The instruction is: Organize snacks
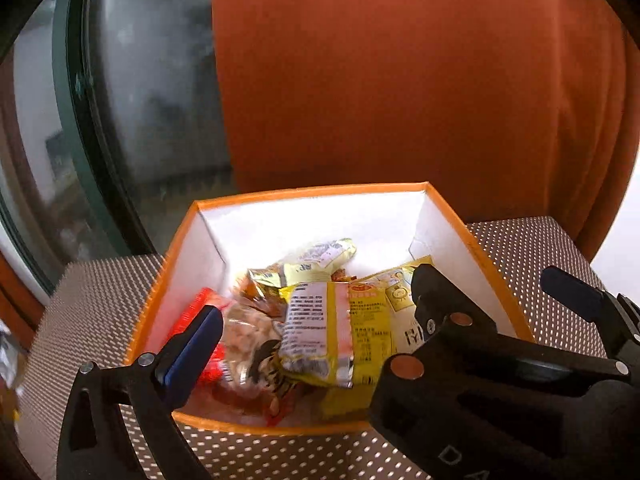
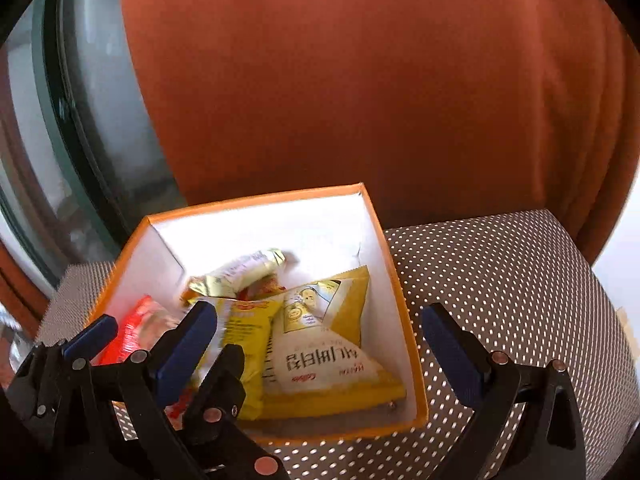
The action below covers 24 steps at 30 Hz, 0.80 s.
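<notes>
An orange box with white inside walls [image 1: 304, 216] [image 2: 256, 220] stands on a dotted brown surface and holds several snack packets. A yellow packet with a white label [image 1: 320, 332] lies on top in the middle, a large yellow bag [image 2: 320, 340] at the right, a red packet [image 1: 200, 308] [image 2: 136, 328] at the left, and gold-wrapped snacks [image 2: 248, 268] at the back. My left gripper [image 1: 316, 316] is open and empty over the box. My right gripper [image 2: 320, 340] is open and empty, spanning the box's right wall. Both grippers show in each view.
A rust-orange curtain [image 1: 400, 80] hangs behind the box. A dark-framed window [image 1: 120, 100] is at the left. The dotted surface [image 2: 500, 264] extends to the right of the box.
</notes>
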Motion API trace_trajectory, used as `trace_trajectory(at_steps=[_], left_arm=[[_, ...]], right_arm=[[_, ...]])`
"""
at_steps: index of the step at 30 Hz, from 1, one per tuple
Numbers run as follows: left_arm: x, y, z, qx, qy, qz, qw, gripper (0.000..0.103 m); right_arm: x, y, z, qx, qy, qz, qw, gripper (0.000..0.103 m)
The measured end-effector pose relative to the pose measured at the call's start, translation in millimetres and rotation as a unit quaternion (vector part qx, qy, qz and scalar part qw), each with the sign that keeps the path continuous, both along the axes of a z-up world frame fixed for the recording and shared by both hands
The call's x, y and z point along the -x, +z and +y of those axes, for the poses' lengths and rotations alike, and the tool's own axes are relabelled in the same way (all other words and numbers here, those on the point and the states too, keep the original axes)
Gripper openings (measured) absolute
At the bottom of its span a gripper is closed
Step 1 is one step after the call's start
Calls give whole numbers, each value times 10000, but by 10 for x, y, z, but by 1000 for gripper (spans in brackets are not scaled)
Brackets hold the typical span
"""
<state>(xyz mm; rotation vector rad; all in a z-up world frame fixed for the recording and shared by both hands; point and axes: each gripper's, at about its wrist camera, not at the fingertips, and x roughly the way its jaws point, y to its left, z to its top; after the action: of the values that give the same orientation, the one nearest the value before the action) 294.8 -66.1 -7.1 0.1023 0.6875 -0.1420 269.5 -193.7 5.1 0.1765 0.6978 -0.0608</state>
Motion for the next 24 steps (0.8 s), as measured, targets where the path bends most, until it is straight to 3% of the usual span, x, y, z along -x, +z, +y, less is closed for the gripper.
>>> trace_trajectory(at_steps=[3,11,17,24], left_arm=[[224,123,28,-64,57,-227,9997,101],[883,375,211,285,41,-690,9972,103],[1508,544,294,139,123,-1051,9943,103],[2114,598,491,99,281,-1188,9925,103]], right_arm=[[210,90,22,-53,-12,-120,9999,103],[840,467,223,333,80,-569,9978,103],[1435,633,284,261,237,-871,9956,103],[2121,781,282,257,213,-1148,9928,103]])
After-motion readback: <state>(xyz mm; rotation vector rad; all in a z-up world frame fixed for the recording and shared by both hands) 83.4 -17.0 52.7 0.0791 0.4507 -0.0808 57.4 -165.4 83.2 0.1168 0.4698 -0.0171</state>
